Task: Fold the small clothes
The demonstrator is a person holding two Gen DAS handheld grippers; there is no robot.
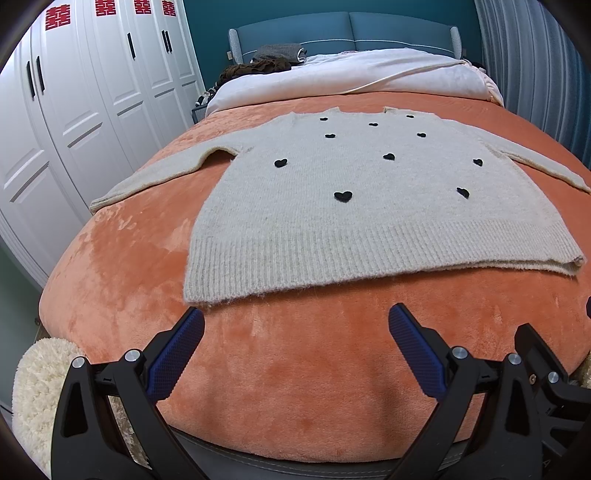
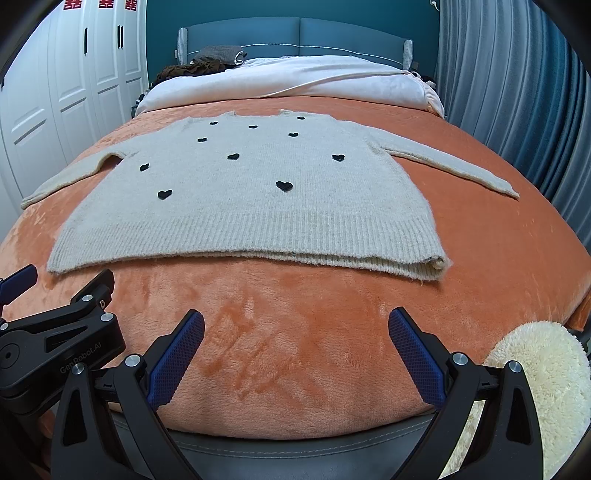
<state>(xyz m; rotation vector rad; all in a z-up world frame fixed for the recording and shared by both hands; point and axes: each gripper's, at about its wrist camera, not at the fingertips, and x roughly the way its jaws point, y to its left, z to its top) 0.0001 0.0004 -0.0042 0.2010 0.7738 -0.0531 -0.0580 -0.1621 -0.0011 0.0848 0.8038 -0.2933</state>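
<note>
1. Sweater (image 1: 343,206) spread flat, front up, on the orange blanket (image 1: 288,369) of the bed; ribbed hem nearest the cameras, neckline toward the headboard (image 1: 343,33), both sleeves stretched out sideways.
2. Black hearts (image 1: 342,196) scattered over the chest; nothing folded yet.
3. Left gripper (image 1: 295,325) spread wide, blue fingers (image 1: 177,354) empty, poised over bare blanket just short of the hem.
4. Left finger tip close to the hem's near-left corner, apart from it as far as can be told; right finger well short of the hem.
5. Right gripper (image 2: 295,326) likewise wide apart and empty; blue fingers (image 2: 417,358) over bare blanket, hem clearly farther off than on the left side.
6. Hem's right corner (image 2: 432,266) ahead and to the right of the right fingers; slightly lifted, showing both layers.
7. Left gripper's body visible at the left edge of the right wrist view, beside the right gripper.
8. White duvet (image 2: 288,83) bunched at the head of the bed beyond the sweater; dark clothes (image 2: 192,70) piled near the headboard.
9. Fluffy cream cushion (image 2: 546,373) at the foot of the bed; white wardrobe (image 1: 74,110) on the left, curtain (image 2: 517,92) on the right.
</note>
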